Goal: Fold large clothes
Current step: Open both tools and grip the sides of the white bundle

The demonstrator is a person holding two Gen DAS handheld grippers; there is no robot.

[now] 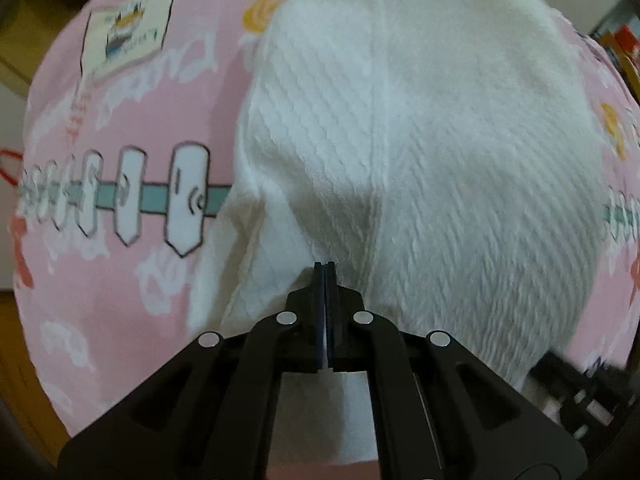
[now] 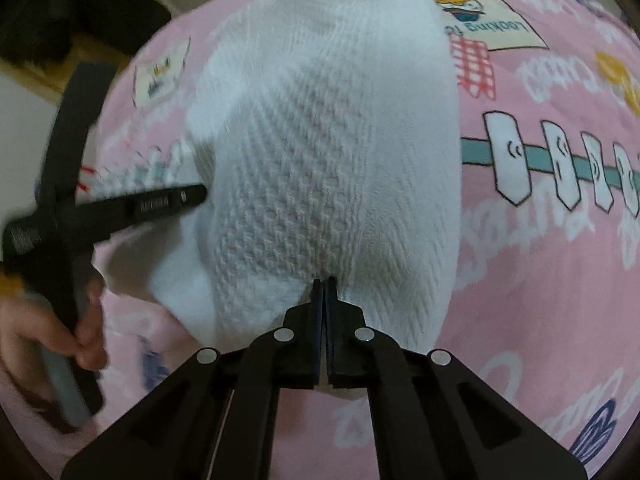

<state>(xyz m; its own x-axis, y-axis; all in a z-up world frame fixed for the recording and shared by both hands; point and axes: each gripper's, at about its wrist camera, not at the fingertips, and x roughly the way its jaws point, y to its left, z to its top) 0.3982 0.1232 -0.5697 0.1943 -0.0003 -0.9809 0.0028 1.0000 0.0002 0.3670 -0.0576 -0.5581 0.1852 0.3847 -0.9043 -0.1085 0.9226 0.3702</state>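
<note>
Two grippers: both pinch the white sweater (image 1: pixel 420 128)
Left gripper (image 1: pixel 324 266): fingers squeezed tight on a sweater edge, pointing forward over the pink sheet (image 1: pixel 120 280)
Right gripper (image 2: pixel 324 280): fingers squeezed tight on another edge
Sweater: stretches ahead of each gripper, on the sheet
Hand (image 2: pixel 48 328): left of the right gripper, wrapped around the other tool's handle
</note>
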